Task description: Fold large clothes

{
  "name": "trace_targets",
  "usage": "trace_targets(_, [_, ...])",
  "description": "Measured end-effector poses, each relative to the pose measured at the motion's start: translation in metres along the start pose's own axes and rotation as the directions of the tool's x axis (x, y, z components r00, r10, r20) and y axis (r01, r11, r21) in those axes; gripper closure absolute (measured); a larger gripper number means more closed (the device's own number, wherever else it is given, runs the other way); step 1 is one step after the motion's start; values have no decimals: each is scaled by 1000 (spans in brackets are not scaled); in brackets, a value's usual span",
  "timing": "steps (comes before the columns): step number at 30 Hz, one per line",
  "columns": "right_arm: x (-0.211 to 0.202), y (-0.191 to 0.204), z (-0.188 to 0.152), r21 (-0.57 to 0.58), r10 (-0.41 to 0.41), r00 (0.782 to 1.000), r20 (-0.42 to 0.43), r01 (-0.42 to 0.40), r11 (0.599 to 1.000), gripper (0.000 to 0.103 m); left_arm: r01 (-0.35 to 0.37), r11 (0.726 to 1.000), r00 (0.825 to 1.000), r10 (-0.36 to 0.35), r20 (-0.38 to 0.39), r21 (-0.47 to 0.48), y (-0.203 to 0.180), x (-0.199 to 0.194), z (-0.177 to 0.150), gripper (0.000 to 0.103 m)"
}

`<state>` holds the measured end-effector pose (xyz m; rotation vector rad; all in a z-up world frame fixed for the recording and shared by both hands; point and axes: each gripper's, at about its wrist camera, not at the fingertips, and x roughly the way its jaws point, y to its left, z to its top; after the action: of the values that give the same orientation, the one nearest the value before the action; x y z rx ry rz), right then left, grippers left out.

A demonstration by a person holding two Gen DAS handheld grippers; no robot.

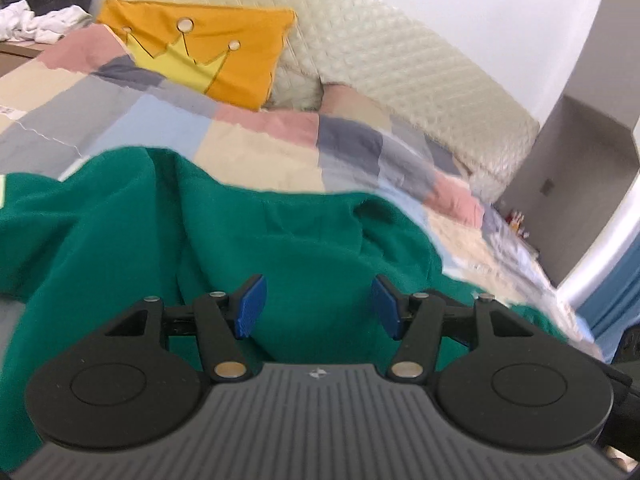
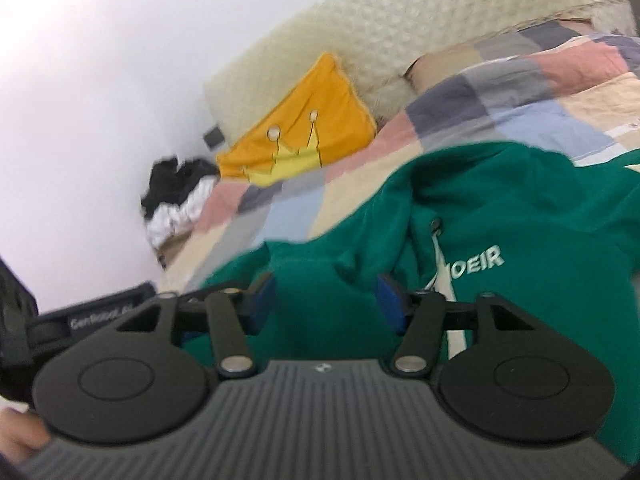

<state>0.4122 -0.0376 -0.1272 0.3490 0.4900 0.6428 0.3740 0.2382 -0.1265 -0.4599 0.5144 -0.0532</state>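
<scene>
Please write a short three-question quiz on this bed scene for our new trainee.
1. True or false: the left gripper is clamped on the green hoodie.
2. What picture is on the orange pillow? A) star B) crown C) heart
3. What does the hoodie lie on?

Key: 1. False, its jaws stand apart with nothing pinched. 2. B. 3. The patchwork quilt.

"OEIR" on green hoodie [image 2: 500, 240]
</scene>
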Motion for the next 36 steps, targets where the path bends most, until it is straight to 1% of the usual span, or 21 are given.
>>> trace_targets(1, [7,0,-5,-16,0,1000,-16,-1,1000,49,-13,1000,1000,13,-15,14,1,7,-4,39])
trace_targets(2, [13,-1,-9,-28,-5,999,-33,4,1000,56,-36,999,999,37,-32,25,4,15,-8,39])
trace_targets(3, [18,-1,-13,-36,-15,999,-52,13,999,65,-48,999,997,49,-52,26,9,22,-12,41])
trace_targets(4, [25,-3,-17,-46,-27,996,-80,23,999,68,-48,999,996,49,-74,14,15,30,-15,42])
trace_targets(5, [31,-4,-20,-51,-42,994,-101,37,998,72,-52,999,994,52,-96,-1,22,34,-19,45])
trace_targets(6, [36,-5,-25,-58,-57,990,-126,50,997,74,-68,998,990,66,-125,-13,28,40,-21,48])
trace_targets(7, [39,-6,-29,-67,-66,987,-146,57,996,74,-84,996,985,81,-153,-15,32,46,-25,49])
trace_targets(9, [46,-7,-35,-93,-91,978,-189,75,993,75,-93,996,978,90,-188,-7,38,54,-31,52])
trace_targets(11, [48,-7,-41,-127,-95,976,-196,71,989,75,-117,993,969,115,-220,6,39,63,-37,52])
trace_targets(12, [48,-5,-45,-151,-102,975,-196,73,986,75,-127,992,966,126,-224,11,39,64,-40,52])
trace_targets(14, [47,-2,-48,-177,-108,976,-188,74,981,75,-147,989,964,151,-221,34,37,65,-43,52])
trace_targets(16, [42,0,-48,-179,-110,977,-181,77,981,75,-158,986,964,164,-211,48,33,62,-44,52])
trace_targets(18, [36,0,-45,-165,-107,978,-180,77,983,75,-163,985,965,169,-200,50,29,54,-43,52])
trace_targets(20, [28,-1,-40,-141,-97,980,-173,72,987,74,-183,981,965,192,-180,67,21,45,-38,51])
trace_targets(21, [24,-1,-37,-125,-92,981,-168,72,990,72,-194,978,965,203,-165,73,18,39,-35,51])
trace_targets(25, [6,0,-25,-90,-86,987,-135,74,993,72,-188,980,973,196,-119,69,9,12,-25,51])
trace_targets(27, [-6,3,-20,-81,-79,991,-112,70,994,72,-188,980,975,195,-104,69,5,-1,-26,51])
trace_targets(31, [-30,10,-12,-95,-98,993,-69,91,991,72,-186,979,977,194,-91,86,-7,-34,-39,51])
trace_targets(34, [-49,11,-10,-98,-119,991,-55,113,989,72,-187,977,977,196,-90,99,-15,-56,-51,51])
trace_targets(36, [-61,10,-10,-108,-148,988,-55,141,984,72,-180,977,978,190,-88,114,-23,-69,-59,51])
